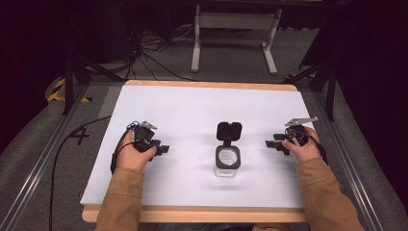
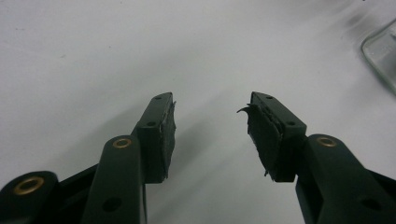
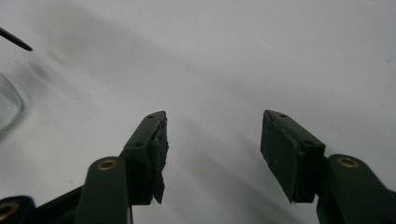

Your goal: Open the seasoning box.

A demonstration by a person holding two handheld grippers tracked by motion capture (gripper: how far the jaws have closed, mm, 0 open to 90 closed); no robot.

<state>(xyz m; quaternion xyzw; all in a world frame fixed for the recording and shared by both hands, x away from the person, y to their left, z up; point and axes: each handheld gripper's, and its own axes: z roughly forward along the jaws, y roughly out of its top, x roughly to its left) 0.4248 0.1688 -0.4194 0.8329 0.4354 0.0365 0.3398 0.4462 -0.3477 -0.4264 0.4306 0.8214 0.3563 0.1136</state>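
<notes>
The clear container (image 1: 227,162), its black flip lid (image 1: 228,131) hinged open, stands on the white counter (image 1: 192,110) between the two grippers, well apart from both sets of jaws. The step looks like an approach, and next a gripper must reach inward to it. The left gripper (image 1: 163,149) and right gripper (image 1: 272,143) lie low, pointing inward, jaws apart and empty.

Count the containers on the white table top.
1: a clear square glass container with its black flip lid open, standing at the table's centre, between the two grippers.
</notes>
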